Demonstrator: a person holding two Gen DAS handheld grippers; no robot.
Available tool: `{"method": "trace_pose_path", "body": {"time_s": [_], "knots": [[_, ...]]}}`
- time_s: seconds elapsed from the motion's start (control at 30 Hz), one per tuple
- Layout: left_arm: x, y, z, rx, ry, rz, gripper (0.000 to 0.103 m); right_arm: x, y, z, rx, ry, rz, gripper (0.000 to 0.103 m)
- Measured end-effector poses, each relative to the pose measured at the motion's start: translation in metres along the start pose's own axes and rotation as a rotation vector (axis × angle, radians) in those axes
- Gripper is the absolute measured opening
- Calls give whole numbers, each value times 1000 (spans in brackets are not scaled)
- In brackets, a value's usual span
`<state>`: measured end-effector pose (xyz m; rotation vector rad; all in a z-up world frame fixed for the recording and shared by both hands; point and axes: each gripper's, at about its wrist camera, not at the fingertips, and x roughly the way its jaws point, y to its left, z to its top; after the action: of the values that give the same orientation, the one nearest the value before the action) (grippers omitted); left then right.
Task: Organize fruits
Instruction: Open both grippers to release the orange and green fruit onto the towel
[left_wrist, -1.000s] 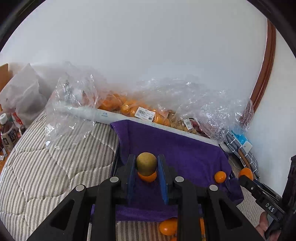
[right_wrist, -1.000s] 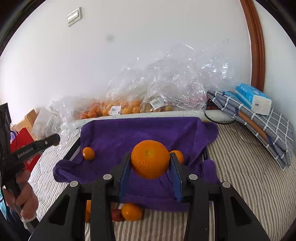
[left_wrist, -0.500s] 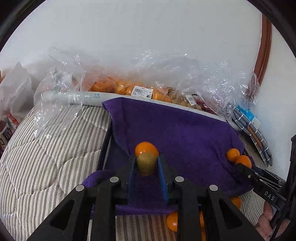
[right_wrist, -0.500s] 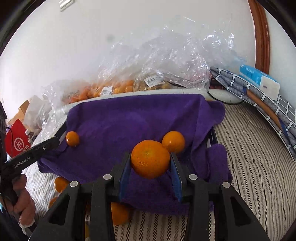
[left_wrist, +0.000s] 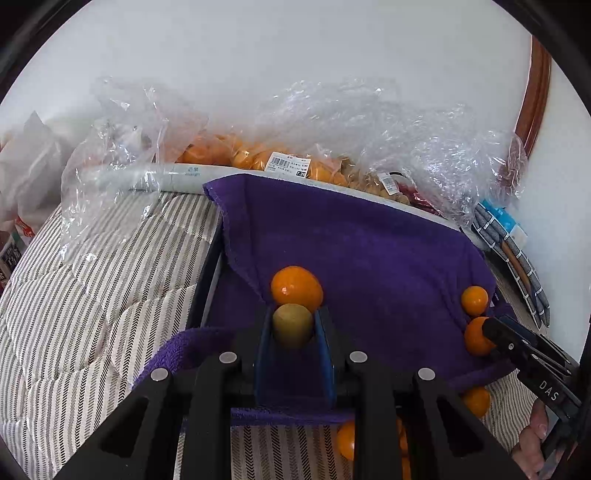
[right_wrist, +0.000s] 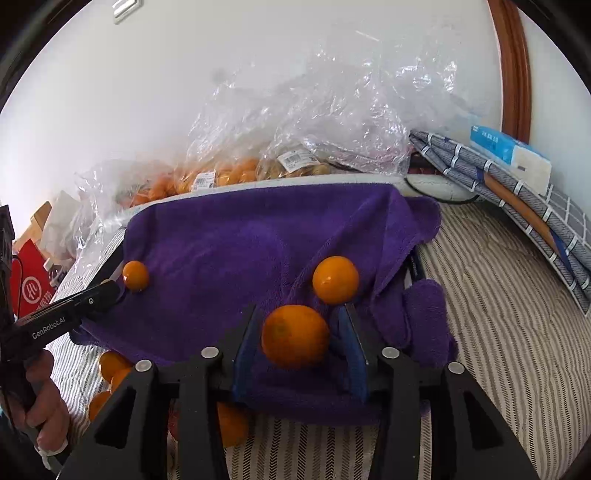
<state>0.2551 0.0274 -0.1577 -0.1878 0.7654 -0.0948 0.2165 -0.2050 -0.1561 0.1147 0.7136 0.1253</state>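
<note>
Left wrist view: a striped bed (left_wrist: 92, 295) carries a purple towel (left_wrist: 369, 251), clear plastic bags of fruit (left_wrist: 280, 158) behind it. On the towel, the left hand-held gripper (left_wrist: 293, 328) is clamped on a brownish-green kiwi (left_wrist: 292, 325), an orange (left_wrist: 296, 288) touching it. The right hand-held gripper (right_wrist: 301, 338) is opening, a large orange (right_wrist: 295, 336) between its jaws, the right pad clear of it.

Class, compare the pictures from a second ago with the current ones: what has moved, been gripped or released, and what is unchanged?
Both tools came down toward the purple towel. The right tool is opening: a gap now shows beside the big orange, which sits low on the towel. The left tool stays clamped on the brownish-green fruit, now right beside a small orange. The bagged fruit by the wall is unchanged.
</note>
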Motion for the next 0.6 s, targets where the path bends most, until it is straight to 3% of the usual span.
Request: {"method": "trace_pose_path", "body": {"time_s": [0.37,0.6], "knots": [[-2,-2,0,-6,0,-31,23,-31,5,-2,45,-40,-10,51],[-13,-1,-1,2,-50,-20,37,-54,10,-15,58,-27,-14,51]]}}
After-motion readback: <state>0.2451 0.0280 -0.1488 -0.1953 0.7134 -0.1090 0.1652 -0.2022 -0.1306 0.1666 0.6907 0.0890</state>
